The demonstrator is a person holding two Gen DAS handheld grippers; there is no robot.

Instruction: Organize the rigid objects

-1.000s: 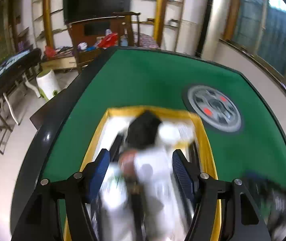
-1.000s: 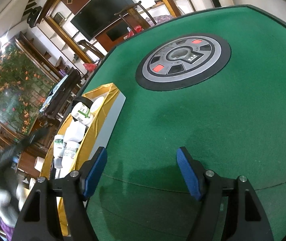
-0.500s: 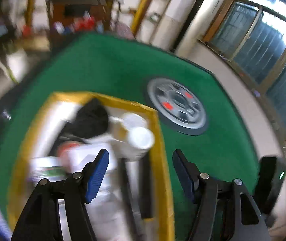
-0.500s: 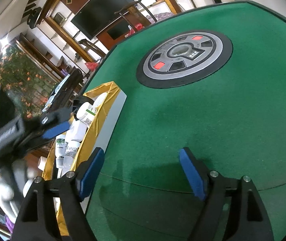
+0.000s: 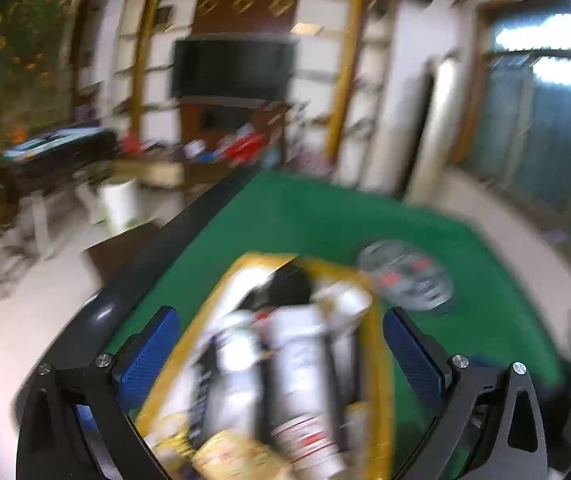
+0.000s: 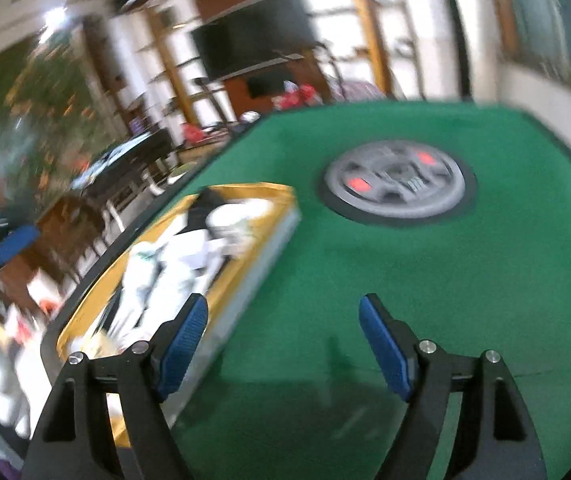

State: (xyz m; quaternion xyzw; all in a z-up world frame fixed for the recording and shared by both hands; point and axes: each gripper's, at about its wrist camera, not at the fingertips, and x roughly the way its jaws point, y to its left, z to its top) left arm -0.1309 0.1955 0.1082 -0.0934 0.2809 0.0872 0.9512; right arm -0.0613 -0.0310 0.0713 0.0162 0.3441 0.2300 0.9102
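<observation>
A yellow-rimmed box lies on the green table and holds several white bottles and a black item; the picture is blurred. My left gripper hovers above the box, its jaws opening wide, with nothing pressed between the pads. In the right wrist view the box and its bottles lie to the left. My right gripper stands open over bare green felt beside the box, holding nothing. A blue pad of the left gripper shows at the far left there.
A round grey panel with red buttons is set into the middle of the table. The table's dark rim runs along the left of the box. Beyond it are a floor, shelves, a dark screen and cluttered furniture.
The left jaws have spread much wider and the left gripper has pulled back and risen over the box. The right gripper has rolled and lifted, bringing the box further into its view.
</observation>
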